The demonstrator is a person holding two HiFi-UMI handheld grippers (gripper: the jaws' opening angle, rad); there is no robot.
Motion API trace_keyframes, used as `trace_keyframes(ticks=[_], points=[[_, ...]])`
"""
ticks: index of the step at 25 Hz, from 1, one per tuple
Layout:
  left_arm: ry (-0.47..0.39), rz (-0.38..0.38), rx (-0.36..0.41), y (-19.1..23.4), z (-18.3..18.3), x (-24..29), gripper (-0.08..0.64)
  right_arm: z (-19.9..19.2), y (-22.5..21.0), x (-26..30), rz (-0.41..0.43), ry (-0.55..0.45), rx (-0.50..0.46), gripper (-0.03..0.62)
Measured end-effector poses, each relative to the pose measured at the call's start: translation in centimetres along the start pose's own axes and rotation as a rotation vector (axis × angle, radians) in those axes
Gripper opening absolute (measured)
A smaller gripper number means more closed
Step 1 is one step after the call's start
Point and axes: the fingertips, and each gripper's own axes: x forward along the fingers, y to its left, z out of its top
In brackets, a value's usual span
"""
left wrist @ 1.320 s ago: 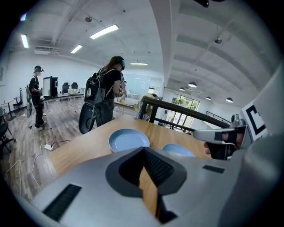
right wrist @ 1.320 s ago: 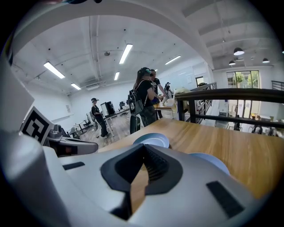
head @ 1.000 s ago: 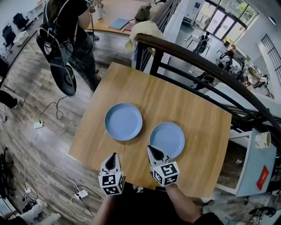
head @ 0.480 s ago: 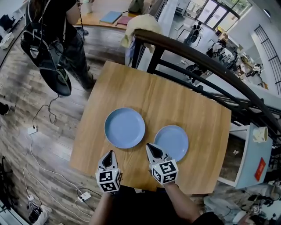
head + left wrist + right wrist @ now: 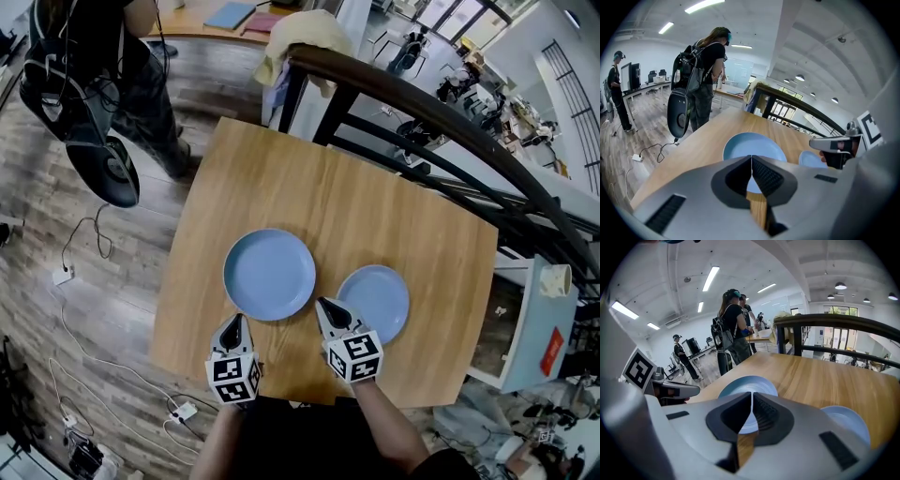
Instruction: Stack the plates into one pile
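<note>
Two blue plates lie side by side on the wooden table [image 5: 394, 216]: a larger plate [image 5: 269, 274] on the left and a smaller plate [image 5: 375, 302] on the right. My left gripper [image 5: 234, 322] is shut and empty, its tip just short of the larger plate's near rim. My right gripper [image 5: 324, 304] is shut and empty too, with its tip in the gap between the two plates. From the left gripper view, the larger plate [image 5: 754, 144] lies straight ahead of the left gripper [image 5: 751, 157] and the smaller plate [image 5: 810, 159] to its right. The right gripper [image 5: 752, 394] faces the larger plate [image 5: 747, 385].
A dark curved railing [image 5: 422, 103] runs past the table's far and right sides. A person with a backpack [image 5: 89, 84] stands on the floor at the far left. Cables [image 5: 84, 328] trail on the floor to the left. A side surface with a cup [image 5: 555, 279] is at the right.
Both grippers have come down and forward toward the plates. The left tip now nears the larger plate's rim. The right tip has edged into the gap between the plates.
</note>
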Motion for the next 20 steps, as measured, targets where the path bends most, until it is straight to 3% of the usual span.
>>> trace_keyframes(ticks=[10, 14, 17, 20], points=[[0.056, 0.0, -0.024, 1.8, -0.5, 2.5, 0.025, -1.1, -1.3, 2.9, -0.019, 0.064, 0.001, 0.037], [0.076, 0.003, -0.042, 2.6, -1.2, 3.7, 0.031, -1.9, -2.0, 4.0, -0.033, 0.092, 0.007, 0.095], [0.102, -0.003, -0.059, 2.9, -1.8, 4.3, 0.12, -2.7, -2.6, 4.5, -0.045, 0.124, 0.01, 0.109], [0.122, 0.001, -0.07, 3.5, -2.4, 5.2, 0.134, -3.4, -3.3, 5.2, -0.059, 0.147, 0.018, 0.115]])
